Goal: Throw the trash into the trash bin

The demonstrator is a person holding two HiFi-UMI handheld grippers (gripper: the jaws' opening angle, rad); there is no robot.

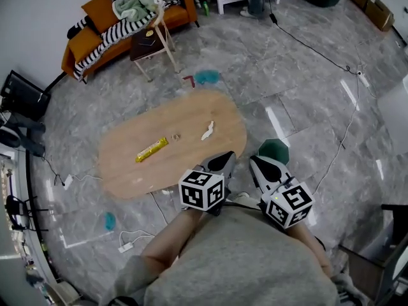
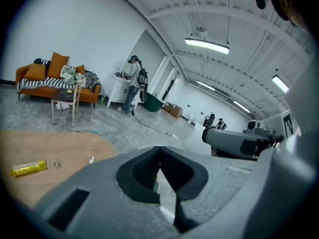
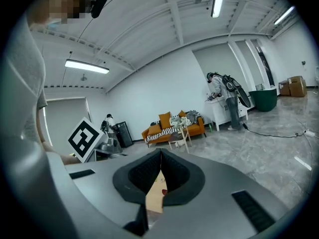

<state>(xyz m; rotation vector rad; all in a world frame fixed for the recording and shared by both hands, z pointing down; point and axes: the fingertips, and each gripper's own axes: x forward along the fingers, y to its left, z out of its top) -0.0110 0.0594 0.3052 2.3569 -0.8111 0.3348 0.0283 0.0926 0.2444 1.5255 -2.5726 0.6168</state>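
On the oval wooden table [image 1: 127, 171] lie a yellow wrapper [image 1: 152, 149], a small crumb [image 1: 176, 136] and a crumpled white scrap [image 1: 208, 131]. In the left gripper view the wrapper [image 2: 29, 168] and the scrap [image 2: 91, 160] show at the lower left. A dark green bin [image 1: 275, 149] stands on the floor by the table's right end. My left gripper [image 1: 227, 156] [image 2: 159, 148] hangs at the table's near right edge, shut and empty. Beside it, just in front of the bin, my right gripper [image 1: 255, 161] [image 3: 160, 151] is shut with nothing held.
An orange sofa [image 1: 95, 27] with cushions and clothes, and a small side table [image 1: 150, 43], stand at the back left. Cables [image 1: 319, 50] cross the grey floor. Teal scraps [image 1: 207, 76] lie beyond the table. A person [image 2: 132, 81] stands at a white desk far off.
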